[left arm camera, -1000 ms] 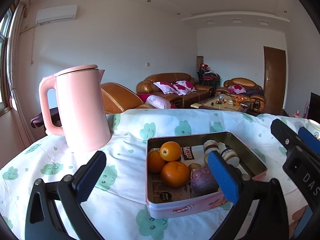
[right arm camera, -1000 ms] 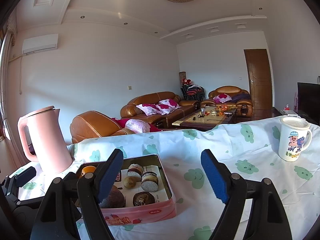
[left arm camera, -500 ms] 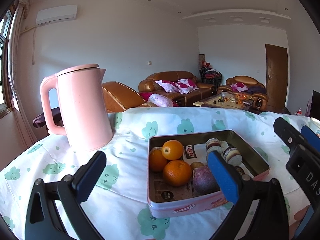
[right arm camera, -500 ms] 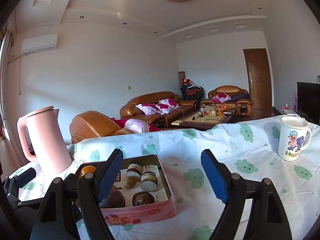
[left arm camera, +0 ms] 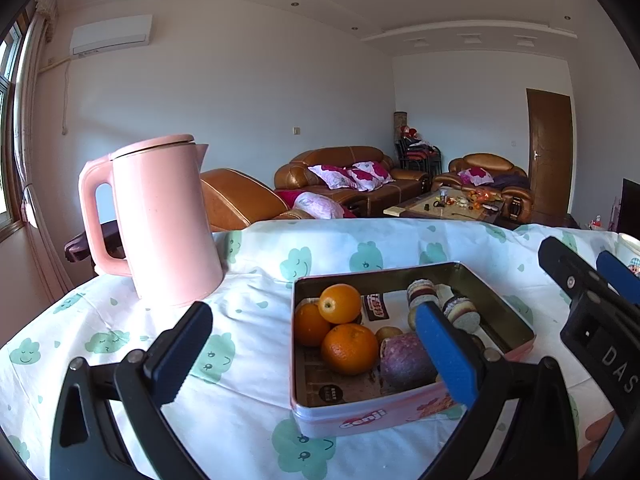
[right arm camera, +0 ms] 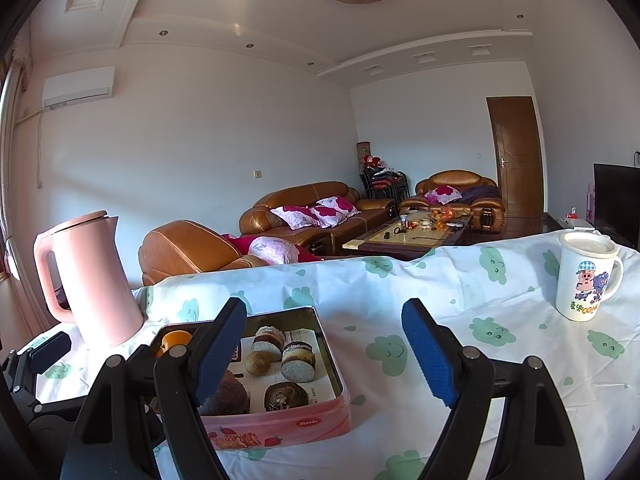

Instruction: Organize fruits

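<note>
A pink tin box (left arm camera: 362,420) sits on the table and holds three oranges (left arm camera: 349,347), a purple fruit (left arm camera: 404,360), a small brown fruit (left arm camera: 386,333) and several round cakes (left arm camera: 460,312). My left gripper (left arm camera: 316,344) is open and empty, hovering in front of the tin's left part. My right gripper (right arm camera: 324,340) is open and empty, just in front of the tin (right arm camera: 280,424) and a little to its right. The cakes (right arm camera: 298,362) and a brown fruit (right arm camera: 258,362) show in the right wrist view too.
A pink kettle (left arm camera: 160,220) stands at the back left of the table. A white cartoon mug (right arm camera: 586,276) stands at the far right. The table wears a white cloth with green clouds (right arm camera: 440,308). Sofas and a coffee table lie beyond.
The left wrist view has shifted slightly, so the kettle and tin sit a little further right. Both grippers stay open; the right one has barely moved.
</note>
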`<control>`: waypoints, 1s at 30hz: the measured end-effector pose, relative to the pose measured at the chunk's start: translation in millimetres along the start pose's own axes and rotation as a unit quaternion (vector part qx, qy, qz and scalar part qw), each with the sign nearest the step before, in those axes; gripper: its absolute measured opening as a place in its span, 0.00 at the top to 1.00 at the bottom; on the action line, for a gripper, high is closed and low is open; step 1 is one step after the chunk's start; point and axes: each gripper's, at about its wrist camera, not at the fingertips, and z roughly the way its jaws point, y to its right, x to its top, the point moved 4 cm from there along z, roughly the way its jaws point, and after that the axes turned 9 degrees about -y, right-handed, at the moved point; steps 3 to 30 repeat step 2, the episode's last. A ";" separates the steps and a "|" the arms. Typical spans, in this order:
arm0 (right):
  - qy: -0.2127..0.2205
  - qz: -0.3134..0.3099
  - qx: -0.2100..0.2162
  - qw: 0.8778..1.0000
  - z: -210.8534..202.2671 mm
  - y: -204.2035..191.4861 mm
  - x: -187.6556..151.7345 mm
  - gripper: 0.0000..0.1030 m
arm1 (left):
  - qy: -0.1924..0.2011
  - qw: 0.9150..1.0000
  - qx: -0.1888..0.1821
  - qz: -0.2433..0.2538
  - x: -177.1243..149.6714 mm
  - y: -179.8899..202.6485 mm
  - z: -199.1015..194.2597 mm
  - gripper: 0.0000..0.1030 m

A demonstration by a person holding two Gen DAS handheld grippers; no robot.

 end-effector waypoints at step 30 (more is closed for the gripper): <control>0.000 0.001 0.000 1.000 0.2 -0.1 0.2 0.21 | 0.000 1.000 0.002 0.001 0.2 0.5 0.0 0.00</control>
